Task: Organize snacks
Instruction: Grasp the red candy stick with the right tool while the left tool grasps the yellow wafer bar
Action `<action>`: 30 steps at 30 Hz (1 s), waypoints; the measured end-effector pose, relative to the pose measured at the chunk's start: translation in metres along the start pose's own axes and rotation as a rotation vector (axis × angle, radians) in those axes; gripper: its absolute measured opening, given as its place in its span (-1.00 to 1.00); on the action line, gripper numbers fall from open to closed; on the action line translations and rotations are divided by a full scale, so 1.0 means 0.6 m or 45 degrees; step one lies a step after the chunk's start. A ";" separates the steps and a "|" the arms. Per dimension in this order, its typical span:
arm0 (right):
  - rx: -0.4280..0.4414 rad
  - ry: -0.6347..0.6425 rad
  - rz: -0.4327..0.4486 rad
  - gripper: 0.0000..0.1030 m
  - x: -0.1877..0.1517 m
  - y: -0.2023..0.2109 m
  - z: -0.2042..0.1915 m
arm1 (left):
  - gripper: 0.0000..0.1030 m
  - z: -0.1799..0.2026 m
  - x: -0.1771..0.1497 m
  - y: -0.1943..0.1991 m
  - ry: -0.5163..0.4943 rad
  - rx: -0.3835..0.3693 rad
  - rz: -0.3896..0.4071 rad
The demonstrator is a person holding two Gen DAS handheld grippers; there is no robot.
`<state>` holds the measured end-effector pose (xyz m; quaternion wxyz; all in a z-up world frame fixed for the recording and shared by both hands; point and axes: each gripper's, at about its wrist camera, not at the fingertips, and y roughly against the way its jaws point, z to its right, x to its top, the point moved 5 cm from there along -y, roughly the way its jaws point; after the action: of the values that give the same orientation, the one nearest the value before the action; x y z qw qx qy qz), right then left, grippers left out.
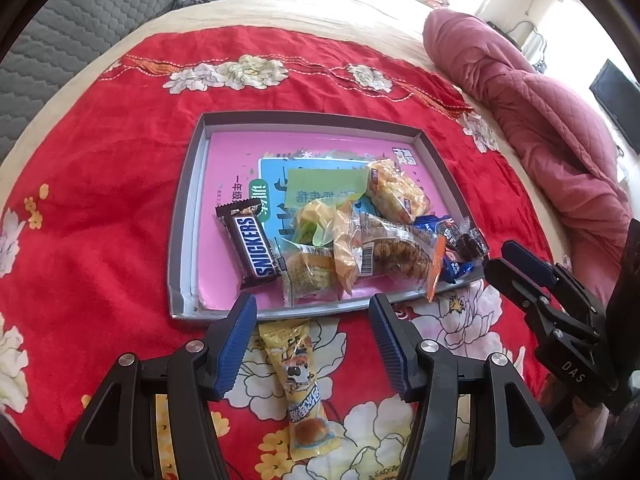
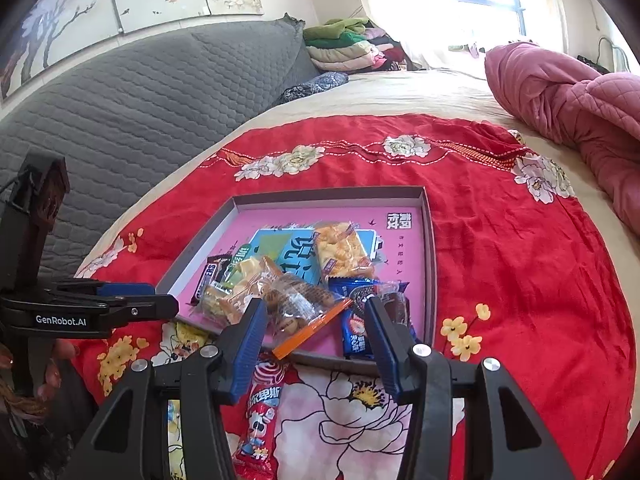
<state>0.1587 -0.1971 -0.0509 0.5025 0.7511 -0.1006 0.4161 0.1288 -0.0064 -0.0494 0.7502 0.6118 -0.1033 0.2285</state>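
Hovering with both tongs apart and empty, we are lining the left gripper point(image 1: 312, 344) squarely over the yellow pack point(image 1: 306, 392), right gripper point(image 2: 316, 340) over the red pack point(image 2: 260, 412), beside the tray point(image 1: 182, 264).

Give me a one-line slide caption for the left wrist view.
Open left hand-held gripper above a yellow snack packet on the red blanket, facing a snack-filled tray.

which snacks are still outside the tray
Two: the yellow packet below the left gripper and the red packet below the right gripper. The rest lie in the tray.
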 end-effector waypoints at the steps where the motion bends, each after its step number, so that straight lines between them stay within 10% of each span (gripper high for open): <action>1: -0.002 0.004 -0.002 -0.03 -0.001 0.000 -0.001 | 0.21 0.001 -0.001 0.001 -0.002 -0.001 -0.001; 30: 0.042 0.192 -0.340 -0.02 -0.118 -0.065 -0.090 | 0.25 -0.020 -0.085 -0.060 0.037 0.013 -0.195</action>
<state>0.1078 -0.1525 -0.1205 0.5470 0.7326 0.0451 0.4026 0.0996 -0.0114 -0.1054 0.7637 0.6184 -0.0442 0.1800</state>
